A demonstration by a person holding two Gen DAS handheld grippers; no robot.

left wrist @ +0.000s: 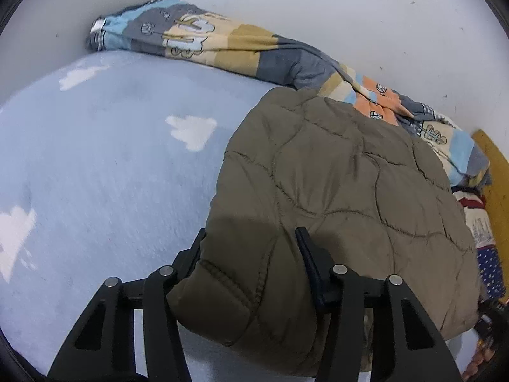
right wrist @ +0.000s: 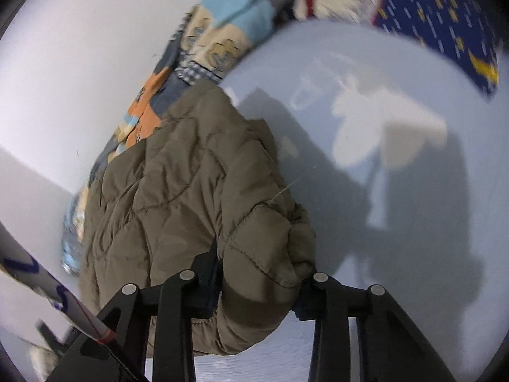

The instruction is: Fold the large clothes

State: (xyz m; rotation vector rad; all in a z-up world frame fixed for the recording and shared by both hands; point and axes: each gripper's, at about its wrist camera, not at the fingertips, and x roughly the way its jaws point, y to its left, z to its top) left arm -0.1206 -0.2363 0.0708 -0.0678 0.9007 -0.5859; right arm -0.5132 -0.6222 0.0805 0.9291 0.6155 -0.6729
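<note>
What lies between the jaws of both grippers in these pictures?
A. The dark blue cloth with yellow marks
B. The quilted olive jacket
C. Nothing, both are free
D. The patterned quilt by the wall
B: in each wrist view the jaws close on a padded edge of the olive jacket, the left gripper at one part and the right gripper at another, while the quilt lies untouched along the wall.

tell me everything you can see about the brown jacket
The jacket is olive-brown, puffy and quilted in wavy stitched lines, with a matte fabric shell. It lies bunched on the light blue blanket, its far edge against a patterned quilt. The left gripper and right gripper each pinch a near edge.
</note>
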